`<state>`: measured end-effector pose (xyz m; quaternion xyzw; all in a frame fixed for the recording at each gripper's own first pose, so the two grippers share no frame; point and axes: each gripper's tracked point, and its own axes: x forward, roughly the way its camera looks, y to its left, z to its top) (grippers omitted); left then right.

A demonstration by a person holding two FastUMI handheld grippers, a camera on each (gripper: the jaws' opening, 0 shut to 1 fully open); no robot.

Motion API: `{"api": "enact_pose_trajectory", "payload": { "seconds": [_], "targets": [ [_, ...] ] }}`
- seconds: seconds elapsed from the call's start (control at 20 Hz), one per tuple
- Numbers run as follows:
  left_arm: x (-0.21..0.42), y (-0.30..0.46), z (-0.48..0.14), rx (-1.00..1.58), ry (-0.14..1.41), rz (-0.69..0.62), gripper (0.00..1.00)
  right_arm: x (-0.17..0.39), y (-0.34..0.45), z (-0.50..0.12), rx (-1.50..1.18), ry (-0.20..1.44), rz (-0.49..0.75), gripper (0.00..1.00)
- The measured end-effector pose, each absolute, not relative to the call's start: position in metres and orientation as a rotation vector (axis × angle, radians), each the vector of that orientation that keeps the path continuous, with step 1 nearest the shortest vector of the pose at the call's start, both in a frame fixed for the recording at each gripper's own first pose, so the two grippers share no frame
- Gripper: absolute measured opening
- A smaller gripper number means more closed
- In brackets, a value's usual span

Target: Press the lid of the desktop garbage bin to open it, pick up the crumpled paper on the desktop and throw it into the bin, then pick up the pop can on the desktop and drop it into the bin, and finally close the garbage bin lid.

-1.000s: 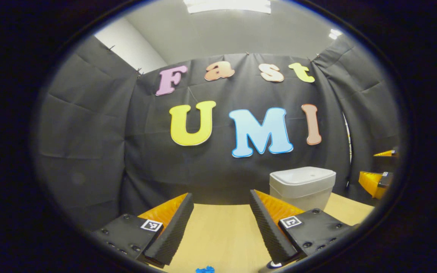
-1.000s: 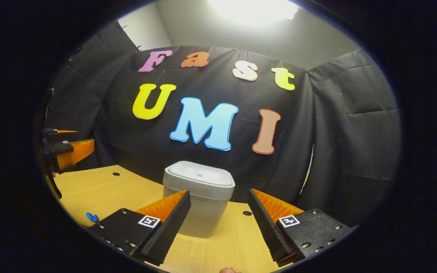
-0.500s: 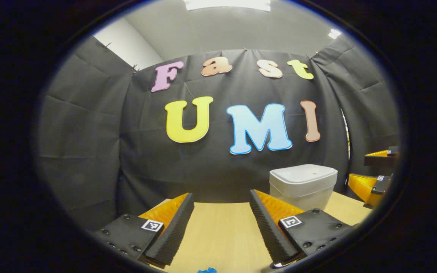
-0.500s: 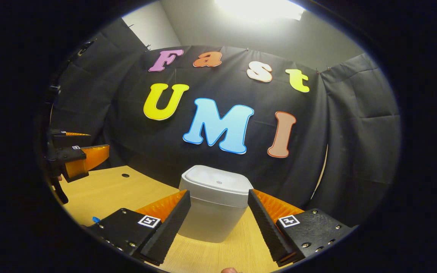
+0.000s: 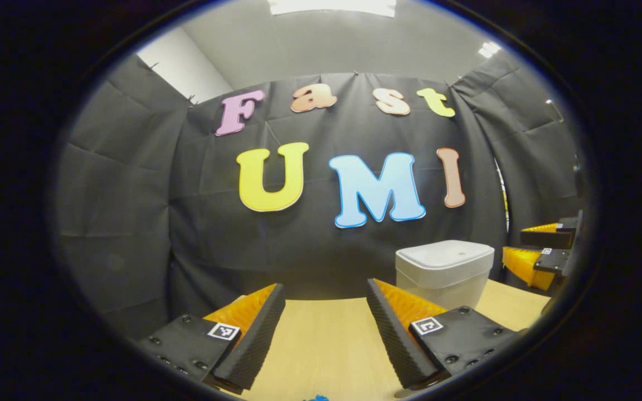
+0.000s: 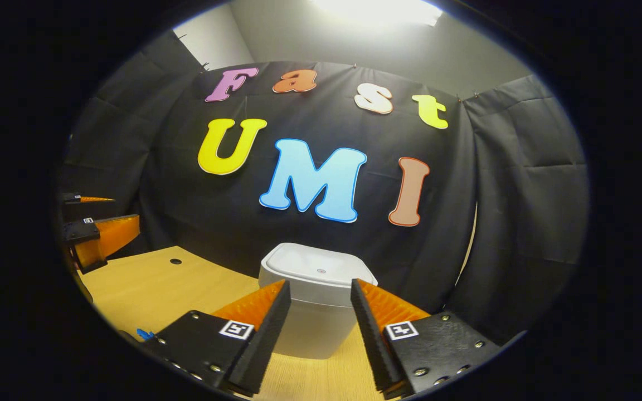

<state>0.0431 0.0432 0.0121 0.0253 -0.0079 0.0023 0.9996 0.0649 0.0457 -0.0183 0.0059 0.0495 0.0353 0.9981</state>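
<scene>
The pale wood-grain bench (image 6: 148,284) carried a squat white plastic garbage bin (image 6: 312,312) upright near its back edge, its smooth rounded-square lid (image 6: 315,266) shut. The right gripper (image 6: 315,328) hovered before it, ribbed fingers parted, holding nothing. The left gripper (image 5: 325,328) stood empty and wider apart. A small blue scrap (image 6: 144,334) lay near the bench's front edge.

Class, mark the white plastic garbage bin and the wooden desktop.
white plastic garbage bin (image 6: 321,267): right gripper view, centre of its closed lid.
light wooden desktop (image 5: 326,345): left gripper view, bare surface between the tongs.
</scene>
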Motion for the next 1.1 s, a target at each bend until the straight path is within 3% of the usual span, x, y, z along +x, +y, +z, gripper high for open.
{"api": "enact_pose_trajectory", "payload": {
  "seconds": [0.05,0.15,0.25,0.35,0.5,0.55,0.65,1.0,1.1],
  "targets": [
    [0.043,0.045,0.011,0.051,-0.015,0.001,0.96,0.068,0.041,-0.017,0.01,0.095,0.049,0.61],
    [0.044,0.049,0.011,0.055,-0.021,-0.001,1.0,0.072,0.043,-0.018,0.012,0.101,0.038,0.48],
    [0.047,0.054,0.01,0.056,-0.015,-0.002,1.0,0.073,0.046,-0.024,0.012,0.127,0.035,0.48],
    [0.049,0.056,0.007,0.052,-0.009,-0.006,1.0,0.08,0.038,-0.024,0.029,0.13,0.006,0.16],
    [0.052,0.06,0.002,0.04,0.0,-0.003,1.0,0.08,0.039,-0.025,0.068,0.144,-0.008,0.15],
    [0.052,0.061,0.0,0.033,0.006,-0.002,1.0,0.093,0.042,-0.028,0.101,0.15,0.023,0.02],
    [0.051,0.063,-0.006,0.018,0.017,0.004,0.96,0.101,0.045,-0.032,0.157,0.166,0.039,0.06],
    [0.052,0.07,-0.013,0.001,0.046,0.021,0.96,0.14,0.05,-0.032,0.204,0.144,0.07,0.06],
    [0.052,0.073,-0.014,0.0,0.047,0.028,1.0,0.151,0.054,-0.031,0.251,0.147,0.092,0.0]
  ]
}}
